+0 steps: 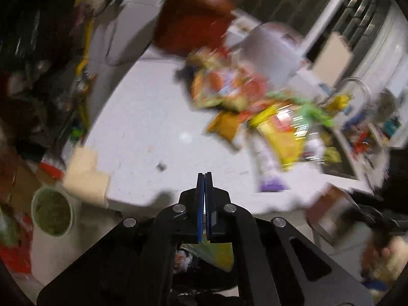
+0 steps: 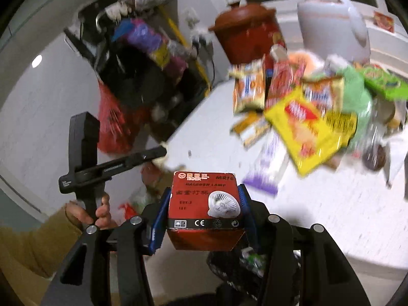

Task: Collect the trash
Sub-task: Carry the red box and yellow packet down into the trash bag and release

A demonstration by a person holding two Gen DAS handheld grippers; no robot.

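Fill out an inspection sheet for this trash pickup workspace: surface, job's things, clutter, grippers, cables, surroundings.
Surface: white counter, bare in front, wrappers piled toward the back.
Job's things: red halogen lamp box held above the counter's edge; yellow snack packet, orange packets and a purple-ended wrapper lie in the pile.
Clutter: brown clay pot and white rice cooker behind the pile; green cup below the counter edge.
Grippers: right gripper shut on the lamp box; left gripper shut, nothing between its fingers.
Cables: nothing seen clearly.
Surroundings: red plastic bag and dark items against the wall; sink faucet beside the counter.
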